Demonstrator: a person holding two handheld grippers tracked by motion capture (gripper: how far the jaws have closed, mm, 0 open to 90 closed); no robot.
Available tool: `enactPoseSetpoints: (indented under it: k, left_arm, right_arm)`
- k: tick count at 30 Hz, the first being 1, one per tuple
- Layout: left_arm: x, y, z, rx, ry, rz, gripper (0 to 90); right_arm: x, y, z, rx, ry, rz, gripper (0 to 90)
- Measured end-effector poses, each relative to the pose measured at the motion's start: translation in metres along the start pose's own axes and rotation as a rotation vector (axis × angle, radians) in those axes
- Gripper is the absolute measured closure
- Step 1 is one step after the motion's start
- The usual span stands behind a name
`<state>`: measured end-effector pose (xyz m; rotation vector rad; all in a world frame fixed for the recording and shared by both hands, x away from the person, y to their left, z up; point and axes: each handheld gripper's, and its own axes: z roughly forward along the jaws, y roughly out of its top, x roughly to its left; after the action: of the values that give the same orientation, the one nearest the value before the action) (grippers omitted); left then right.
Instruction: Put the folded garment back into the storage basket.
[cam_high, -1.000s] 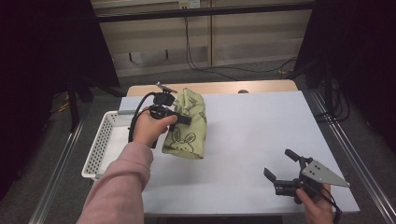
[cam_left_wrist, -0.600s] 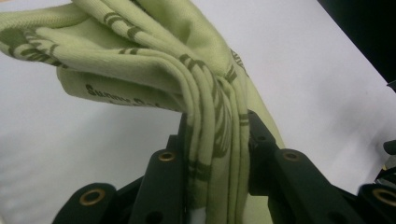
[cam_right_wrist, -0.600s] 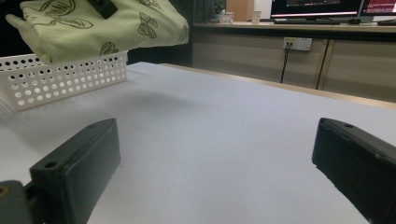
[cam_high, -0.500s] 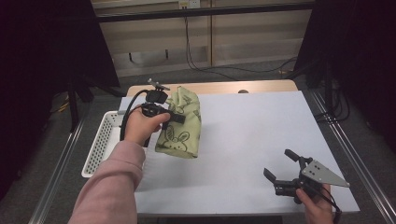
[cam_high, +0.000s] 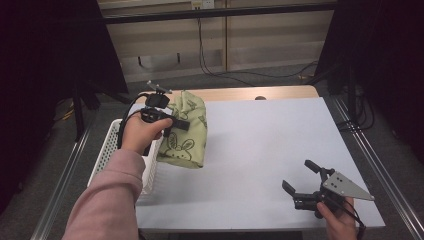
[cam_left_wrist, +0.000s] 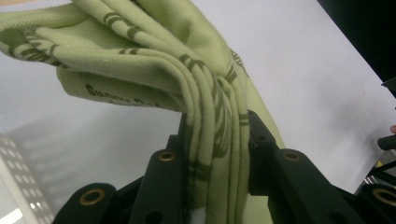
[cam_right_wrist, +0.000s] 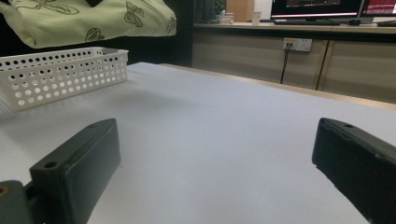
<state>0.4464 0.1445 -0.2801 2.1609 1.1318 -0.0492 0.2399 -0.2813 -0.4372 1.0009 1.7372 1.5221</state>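
A light green cloth (cam_high: 189, 131) printed with dark rabbits and leaves hangs folded in the air at the table's left side. My left gripper (cam_high: 172, 123) is shut on it; in the left gripper view the bunched cloth (cam_left_wrist: 212, 116) is pinched between the two black jaws. The cloth (cam_right_wrist: 88, 18) also shows at the top left of the right gripper view, above the white basket (cam_right_wrist: 60, 74). My right gripper (cam_high: 300, 180) rests low near the table's front right corner, held by a hand, its jaws wide open with nothing between them.
A white perforated basket (cam_high: 107, 160) stands at the table's left edge, partly under the arm in a pink sleeve. The white table top (cam_high: 270, 145) stretches between the two grippers. Cables hang behind the far edge.
My left gripper has lifted the green cloth and carried it left, toward the basket. The right gripper has stayed where it was.
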Motion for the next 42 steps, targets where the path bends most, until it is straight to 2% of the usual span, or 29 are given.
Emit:
enactPoseSetpoints:
  k: [4,7,11,17,24,29,35,36,37,42]
  left_arm:
    - [0.004,-0.001,-0.006,0.003,0.000,-0.009,73.5]
    - [0.007,-0.003,-0.014,0.006,0.018,-0.008,73.5]
    - [0.010,-0.004,-0.019,0.013,0.011,-0.013,73.5]
    - [0.015,-0.008,-0.029,0.020,0.023,-0.013,73.5]
    - [0.020,-0.011,-0.036,0.030,0.029,-0.028,73.5]
    - [0.024,-0.013,-0.041,0.043,0.037,-0.025,73.5]
    - [0.031,-0.016,-0.049,0.038,0.059,-0.031,73.5]
    - [0.031,-0.017,-0.050,0.034,0.058,-0.049,73.5]
    - [0.032,-0.018,-0.051,0.038,0.061,-0.037,73.5]
    - [0.037,-0.019,-0.056,0.039,0.066,-0.047,73.5]
  right_arm:
    - [0.000,0.000,0.000,0.000,0.001,-0.001,0.6]
    - [0.000,0.000,0.000,0.001,0.001,-0.002,0.6]
    - [0.000,0.000,0.000,0.002,-0.001,0.001,0.6]
    - [0.000,0.000,0.001,0.001,0.002,-0.004,0.6]
    - [0.001,0.000,0.001,0.002,0.000,-0.005,0.6]
    - [0.000,0.000,0.001,0.001,0.003,-0.002,0.6]
    - [0.000,0.000,0.001,0.002,0.002,-0.003,0.6]
    - [0.000,0.000,0.001,0.002,0.001,-0.003,0.6]
    - [0.000,0.000,0.001,0.002,0.001,-0.003,0.6]
    - [-0.001,0.000,0.001,0.002,0.001,-0.003,0.6]
